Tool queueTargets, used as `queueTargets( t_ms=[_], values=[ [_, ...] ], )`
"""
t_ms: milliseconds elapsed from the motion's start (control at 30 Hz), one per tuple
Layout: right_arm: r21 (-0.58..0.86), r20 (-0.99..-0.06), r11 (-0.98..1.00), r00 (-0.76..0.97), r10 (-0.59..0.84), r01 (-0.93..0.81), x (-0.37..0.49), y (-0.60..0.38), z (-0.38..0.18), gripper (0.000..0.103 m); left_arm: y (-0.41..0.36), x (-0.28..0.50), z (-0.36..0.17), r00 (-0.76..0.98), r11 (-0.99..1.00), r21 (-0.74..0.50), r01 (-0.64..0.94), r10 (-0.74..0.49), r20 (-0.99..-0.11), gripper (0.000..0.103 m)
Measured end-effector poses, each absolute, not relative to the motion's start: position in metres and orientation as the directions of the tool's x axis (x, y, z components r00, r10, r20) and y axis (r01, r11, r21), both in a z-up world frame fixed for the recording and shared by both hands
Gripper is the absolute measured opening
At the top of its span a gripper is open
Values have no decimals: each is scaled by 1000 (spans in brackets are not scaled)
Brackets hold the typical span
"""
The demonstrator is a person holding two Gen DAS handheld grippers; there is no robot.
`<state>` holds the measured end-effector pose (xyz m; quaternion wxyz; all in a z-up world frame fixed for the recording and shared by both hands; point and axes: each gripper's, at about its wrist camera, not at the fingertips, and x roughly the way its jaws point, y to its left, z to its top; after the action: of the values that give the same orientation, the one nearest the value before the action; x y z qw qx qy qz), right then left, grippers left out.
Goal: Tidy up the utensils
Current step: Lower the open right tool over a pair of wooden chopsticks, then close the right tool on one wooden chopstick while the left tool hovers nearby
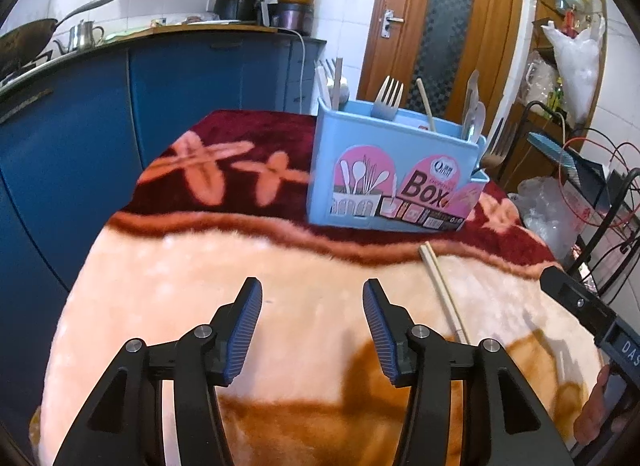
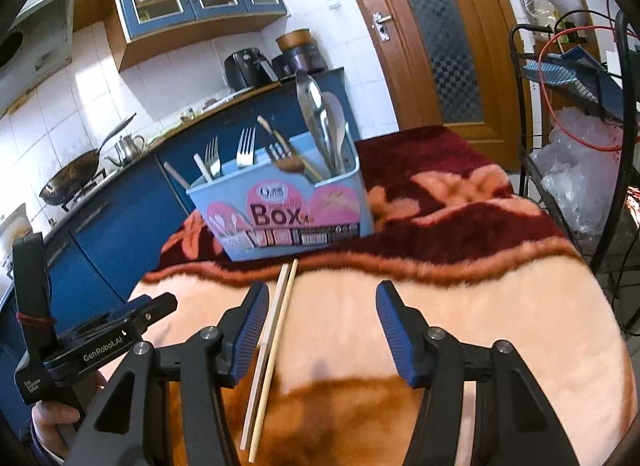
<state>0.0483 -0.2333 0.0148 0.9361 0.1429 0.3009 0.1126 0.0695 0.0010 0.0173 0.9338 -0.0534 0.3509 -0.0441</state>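
Note:
A light blue utensil box [image 1: 394, 181] [image 2: 288, 209] with pink labels stands on the blanket-covered table, holding forks [image 1: 388, 99] [image 2: 245, 147], spoons and wooden sticks. A pair of pale wooden chopsticks [image 2: 274, 340] [image 1: 444, 294] lies flat on the blanket in front of the box. My right gripper [image 2: 322, 330] hovers open just above them; the chopsticks run beside its left finger, inside the gap, untouched. My left gripper [image 1: 312, 326] is open over bare blanket, left of the chopsticks, with nothing between its fingers.
The fluffy peach, orange and dark red blanket [image 1: 200, 266] covers the whole table. Blue kitchen cabinets [image 1: 80, 125] with a wok and kettle stand to the left, a wooden door [image 1: 440, 25] behind. A black wire rack [image 2: 580, 145] with bags and cables stands at the right.

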Motion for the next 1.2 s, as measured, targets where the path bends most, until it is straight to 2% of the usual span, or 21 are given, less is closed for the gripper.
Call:
queueTargets(
  t_ms=[300, 533, 767, 1100, 1200],
  values=[
    [289, -587, 943, 747, 312, -167, 51, -211, 5, 56, 7, 70, 9, 735, 992, -127, 25, -104, -671, 55],
    [238, -647, 952, 699, 304, -194, 57, -191, -5, 36, 13, 69, 3, 729, 990, -142, 14, -108, -676, 55],
    [212, -694, 956, 657, 294, -204, 62, -182, -16, 28, 18, 70, -4, 717, 987, -159, 6, -115, -687, 56],
    [170, -727, 966, 637, 257, -195, 72, -176, -21, 24, 19, 71, -9, 706, 985, -172, 4, -125, -697, 56],
    [161, -727, 971, 643, 239, -179, 75, -177, -22, 11, 17, 71, -8, 703, 985, -172, 7, -127, -700, 56]
  ],
)
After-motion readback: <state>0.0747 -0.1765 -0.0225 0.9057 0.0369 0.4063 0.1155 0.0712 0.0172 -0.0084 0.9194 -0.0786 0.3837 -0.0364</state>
